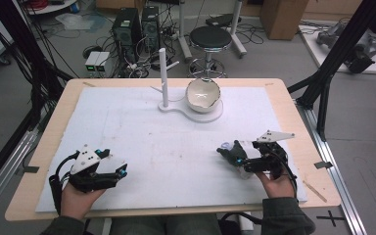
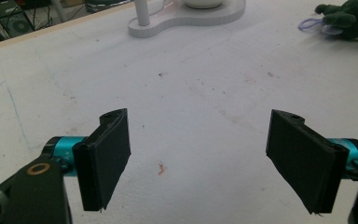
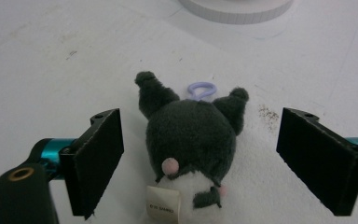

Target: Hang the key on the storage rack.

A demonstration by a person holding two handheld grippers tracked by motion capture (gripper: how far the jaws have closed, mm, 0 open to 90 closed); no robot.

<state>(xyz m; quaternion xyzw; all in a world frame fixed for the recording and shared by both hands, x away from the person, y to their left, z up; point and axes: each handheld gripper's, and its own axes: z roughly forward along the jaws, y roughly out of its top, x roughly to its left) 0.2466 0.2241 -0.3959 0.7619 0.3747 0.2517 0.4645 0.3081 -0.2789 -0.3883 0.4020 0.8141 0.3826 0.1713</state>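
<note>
Right tool (image 3: 199, 161) has its jaws wide apart around the dark plush toy (image 3: 191, 135), not pressing it; the toy lies on the white worktop (image 1: 176, 147), lower right. Left tool (image 2: 198, 163) stands apart, empty.

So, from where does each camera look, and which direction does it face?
High view: above the person's side, facing forward and down on the white-covered table; both hands, both claws.
Left gripper view: on the left claw, along open black jaws toward the white post stand.
Right gripper view: on the right claw, jaws either side of the dark grey plush toy, not touching.
Shared: the toy and the stand appear in all three views.
</note>
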